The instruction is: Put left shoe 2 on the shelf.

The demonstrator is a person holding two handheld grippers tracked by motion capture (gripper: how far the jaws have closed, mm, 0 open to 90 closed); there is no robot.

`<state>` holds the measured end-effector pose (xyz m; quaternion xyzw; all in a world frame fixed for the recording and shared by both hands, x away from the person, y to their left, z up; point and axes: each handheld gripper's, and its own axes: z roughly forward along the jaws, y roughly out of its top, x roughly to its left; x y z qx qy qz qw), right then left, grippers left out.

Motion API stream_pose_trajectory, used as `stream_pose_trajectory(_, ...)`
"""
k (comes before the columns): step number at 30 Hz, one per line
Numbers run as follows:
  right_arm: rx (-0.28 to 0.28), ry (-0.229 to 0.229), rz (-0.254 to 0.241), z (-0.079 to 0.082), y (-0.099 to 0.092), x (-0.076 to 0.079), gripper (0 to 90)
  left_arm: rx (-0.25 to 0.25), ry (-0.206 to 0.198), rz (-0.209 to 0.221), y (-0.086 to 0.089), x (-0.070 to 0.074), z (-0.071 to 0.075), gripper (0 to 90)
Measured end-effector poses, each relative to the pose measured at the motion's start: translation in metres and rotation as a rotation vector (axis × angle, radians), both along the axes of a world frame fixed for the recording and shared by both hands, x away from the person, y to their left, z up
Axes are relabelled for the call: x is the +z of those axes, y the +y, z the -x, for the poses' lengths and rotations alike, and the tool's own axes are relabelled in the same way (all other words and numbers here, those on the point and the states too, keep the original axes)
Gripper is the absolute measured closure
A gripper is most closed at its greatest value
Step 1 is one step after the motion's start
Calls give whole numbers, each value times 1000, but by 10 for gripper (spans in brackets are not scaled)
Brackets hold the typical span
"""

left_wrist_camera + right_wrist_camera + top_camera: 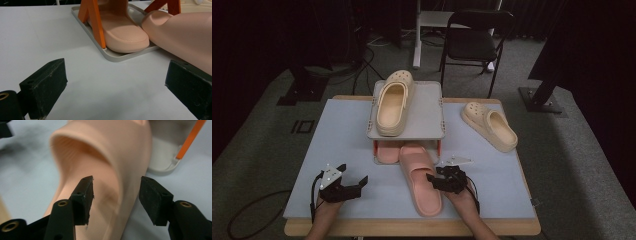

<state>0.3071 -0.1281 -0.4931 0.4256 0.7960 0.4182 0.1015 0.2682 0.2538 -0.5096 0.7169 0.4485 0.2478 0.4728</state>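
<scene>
A pink slide sandal (419, 180) lies on the table with its toe end at the lower shelf of a grey rack with orange posts (427, 115). My right gripper (434, 181) is at the sandal's right side. In the right gripper view the sandal (100, 157) has its side edge between the jaws of that gripper (116, 195), and the pads stand apart from it. A second pink sandal (122, 32) rests on the rack's lower tray (117, 56). My left gripper (354, 176) sits open on the table to the left, with bare table between its jaws (115, 90).
One cream clog (393, 102) lies on the rack's top shelf and another (489, 126) on the table at the right. A black chair (472, 42) stands beyond the table. A cable (242, 220) loops on the floor at the left.
</scene>
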Motion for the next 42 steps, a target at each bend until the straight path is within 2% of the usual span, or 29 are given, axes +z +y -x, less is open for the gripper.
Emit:
stream_pose_trajectory(2, -38, -27, -7, -2, 2, 1, 589, 0, -1, 2, 1, 0, 0, 35)
stream_pose_trajectory(3, -59, -35, -20, -3, 2, 3, 609, 2, -1, 4, 1, 0, 0, 36)
stream_pose_trajectory(5, -74, -44, -17, -4, 5, 5, 679, 3, -1, 5, 2, 0, 0, 35)
stream_pose_trajectory(6, -74, -44, -17, -4, 5, 5, 679, 3, -1, 5, 2, 0, 0, 35)
stream_pose_trajectory(7, -99, -77, 18, -4, 8, 8, 695, 3, -1, 5, 2, 0, 0, 35)
stream_pose_trajectory(12, -182, -84, 0, -9, 6, 12, 745, -1, -1, 1, 1, 0, 0, 35)
stream_pose_trajectory(18, -273, -85, -30, -19, 5, 17, 748, -1, -1, 1, 1, 0, 0, 35)
stream_pose_trajectory(19, -273, -85, -30, -19, 5, 17, 748, -1, -1, 1, 1, 0, 0, 35)
stream_pose_trajectory(20, -316, -81, -43, -23, 3, 18, 744, 1, -1, 6, 2, 0, 0, 36)
stream_pose_trajectory(22, -344, -75, -56, -27, 2, 17, 732, 2, -2, 5, 2, 0, 0, 35)
stream_pose_trajectory(23, -349, -69, -70, -28, 3, 17, 726, 1, -2, 7, 2, 0, 0, 35)
stream_pose_trajectory(30, -394, -63, -87, -34, 16, 14, 698, 1, -3, 5, 2, 0, 0, 36)
stream_pose_trajectory(33, -445, -55, -119, -39, 19, 11, 698, 1, -2, 6, 2, 0, 0, 35)
stream_pose_trajectory(36, -453, -55, -122, -41, 22, 10, 683, 0, -2, 5, 2, 0, 0, 35)
stream_pose_trajectory(37, -450, -65, -122, -43, 26, 9, 637, 0, -3, 6, 2, 0, 0, 36)
stream_pose_trajectory(38, -450, -65, -122, -43, 26, 9, 637, 0, -3, 6, 2, 0, 0, 35)
stream_pose_trajectory(42, -422, -62, -131, -44, 27, 10, 542, 0, -3, 4, 3, 0, 0, 35)
